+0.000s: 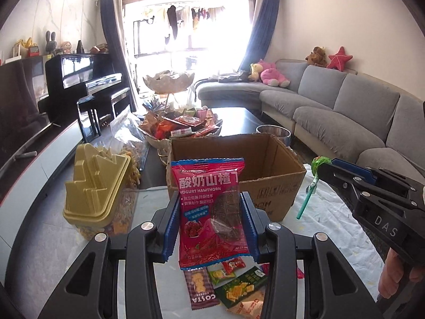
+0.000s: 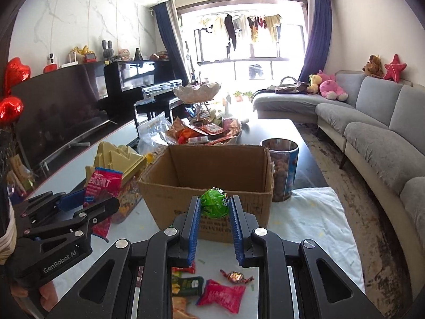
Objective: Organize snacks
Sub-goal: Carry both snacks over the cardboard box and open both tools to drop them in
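My left gripper is shut on a red yogurt hawthorn packet, held upright above the table in front of the open cardboard box. My right gripper is shut on a green-wrapped lollipop, just short of the box's near wall. The left wrist view shows the lollipop with its green stick hanging below the right gripper. The right wrist view shows the left gripper at left with the red packet. Several loose snack packets lie on the table below.
A yellow mountain-shaped lid tops a snack container left of the box. A tiered snack dish stands behind it and a clear jar of nuts to its right. A white cloth covers the table's near right. A grey sofa runs along the right.
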